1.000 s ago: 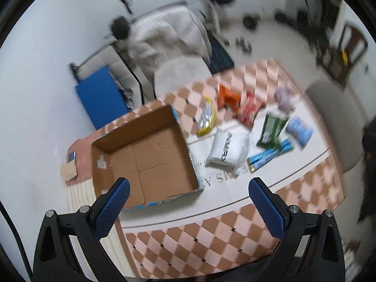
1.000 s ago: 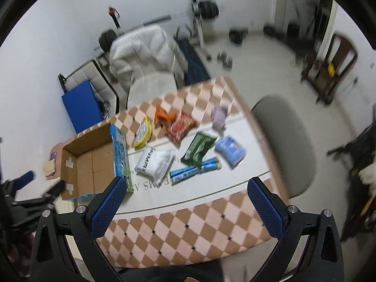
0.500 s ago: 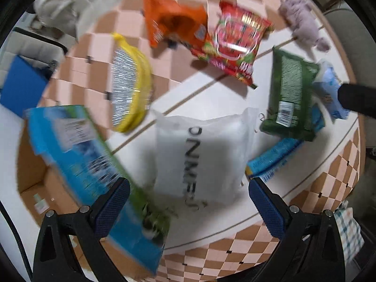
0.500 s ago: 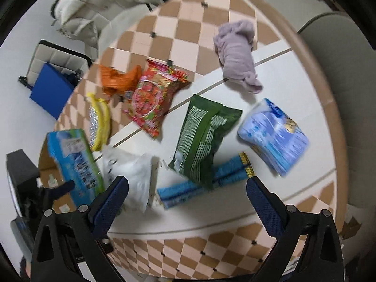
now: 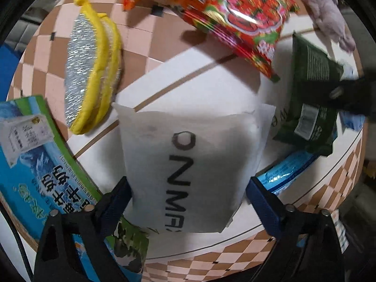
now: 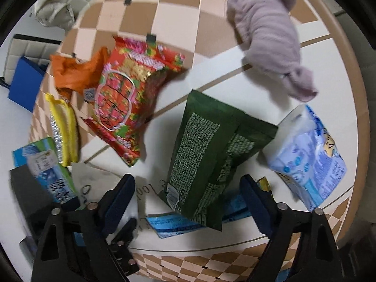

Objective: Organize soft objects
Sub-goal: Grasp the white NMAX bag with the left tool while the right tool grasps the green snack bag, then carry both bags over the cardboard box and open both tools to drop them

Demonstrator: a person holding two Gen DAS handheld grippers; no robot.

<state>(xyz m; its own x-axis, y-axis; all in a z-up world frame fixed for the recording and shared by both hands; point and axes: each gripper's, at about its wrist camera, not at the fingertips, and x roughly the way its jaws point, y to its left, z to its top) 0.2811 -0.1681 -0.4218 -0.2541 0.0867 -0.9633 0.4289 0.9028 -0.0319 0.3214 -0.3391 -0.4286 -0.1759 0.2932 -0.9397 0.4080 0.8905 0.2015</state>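
Left gripper (image 5: 188, 195): fingers spread wide, one on each side of the white pouch (image 5: 190, 164), grasping nothing; whether the pads touch its edges cannot be told. The pouch lies flat on the surface (image 5: 211, 82) (black lettering faces up), just beside the printed blue-green box wall (image 5: 42, 171) at its left.

Right gripper (image 6: 188, 195): fingers likewise spread, straddling the lower end of the green packet (image 6: 211, 159), nothing clamped. The packet rests on the surface and overlaps a blue wrapper (image 6: 174, 223) beneath it.

Other items on the surface: red snack bag (image 6: 127, 101) partly over an orange bag (image 6: 70, 72); yellow-edged silver scrubber (image 5: 91, 70) near the box; lilac soft cloth (image 6: 270, 33) toward the far edge; pale blue tissue pack (image 6: 310, 155) right of the green packet.
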